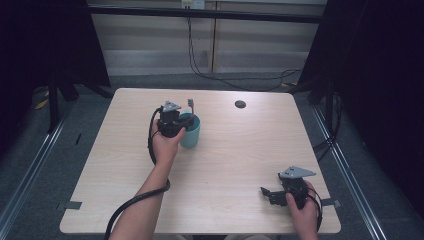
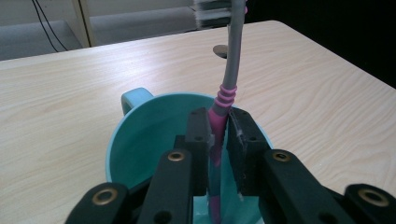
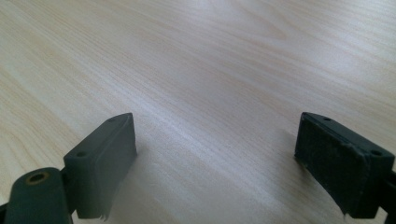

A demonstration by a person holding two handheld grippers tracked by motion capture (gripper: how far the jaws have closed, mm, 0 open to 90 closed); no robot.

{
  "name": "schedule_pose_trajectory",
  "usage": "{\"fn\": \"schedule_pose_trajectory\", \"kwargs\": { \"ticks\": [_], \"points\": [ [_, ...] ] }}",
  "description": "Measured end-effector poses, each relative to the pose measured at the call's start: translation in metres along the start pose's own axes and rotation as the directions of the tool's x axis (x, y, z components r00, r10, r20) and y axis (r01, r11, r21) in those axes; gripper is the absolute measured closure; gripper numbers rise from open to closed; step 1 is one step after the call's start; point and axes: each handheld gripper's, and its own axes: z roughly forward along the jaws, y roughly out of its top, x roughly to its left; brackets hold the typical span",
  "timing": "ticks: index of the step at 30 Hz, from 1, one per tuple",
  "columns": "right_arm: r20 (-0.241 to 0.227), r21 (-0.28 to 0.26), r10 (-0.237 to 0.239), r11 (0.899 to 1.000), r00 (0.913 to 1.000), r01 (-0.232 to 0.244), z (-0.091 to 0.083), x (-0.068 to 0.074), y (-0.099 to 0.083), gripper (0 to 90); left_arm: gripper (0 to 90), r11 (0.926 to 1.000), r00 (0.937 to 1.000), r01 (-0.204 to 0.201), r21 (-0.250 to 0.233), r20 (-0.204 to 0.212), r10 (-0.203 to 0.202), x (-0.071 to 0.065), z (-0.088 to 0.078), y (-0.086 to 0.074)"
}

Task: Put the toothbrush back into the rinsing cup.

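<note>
item: toothbrush (image 2: 232, 56), grey stem, pink ribbed grip, bristles up, standing upright inside a teal mug (image 2: 140, 135) on the desk (image 1: 235, 150), left of centre. my left hand-held gripper (image 2: 218, 140) reaches over the mug rim, clenched on the pink grip. my right hand-held gripper (image 3: 215, 154) rests low at the desk's near right corner, released, nothing between the jaws.
</note>
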Motion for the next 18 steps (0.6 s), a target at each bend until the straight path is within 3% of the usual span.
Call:
{"fn": "schedule_pose_trajectory", "kwargs": {
  "ticks": [4, 18],
  "points": [
    [0.0, -0.001, -0.002, 1.0, 1.0, 0.002, 0.0002, -0.0001, 0.0001, 11.9, 75.3, 1.0, 1.0, -0.004, 0.004, 0.0, 0.004, 0.0017, -0.0017, -0.0001],
    [-0.001, -0.001, -0.004, 1.0, 1.0, 0.004, 0.0005, -0.0002, 0.0004, 11.9, 50.8, 0.9997, 0.9997, -0.024, -0.006, -0.003, 0.023, 0.0016, -0.0076, 0.0029]
  ]
}}
